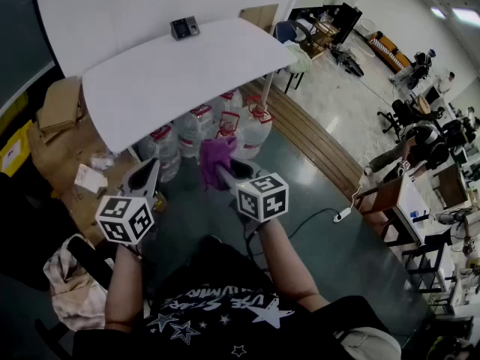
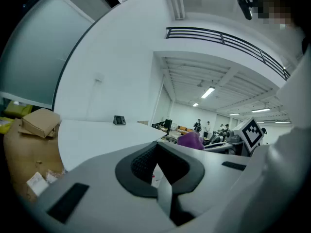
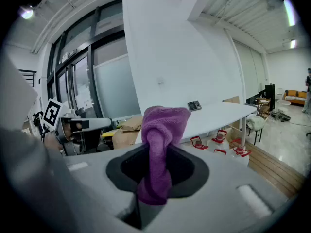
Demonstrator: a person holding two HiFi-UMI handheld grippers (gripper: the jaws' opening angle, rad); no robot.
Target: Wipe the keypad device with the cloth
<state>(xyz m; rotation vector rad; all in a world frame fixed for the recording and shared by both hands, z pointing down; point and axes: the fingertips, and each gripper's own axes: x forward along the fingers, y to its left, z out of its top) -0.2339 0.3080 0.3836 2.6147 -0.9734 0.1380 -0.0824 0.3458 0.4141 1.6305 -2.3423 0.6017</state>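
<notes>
The keypad device sits at the far edge of the white tabletop, close to the wall, untouched and well apart from both grippers, which are held short of the tabletop's near edge. The purple cloth is pinched in the right gripper, its bunched end standing up past the jaw tips, probably so that a soft wad meets the device first. The left gripper, equally far from the keypad device, has its jaws pressed together on nothing, likely free to steady the device during wiping.
</notes>
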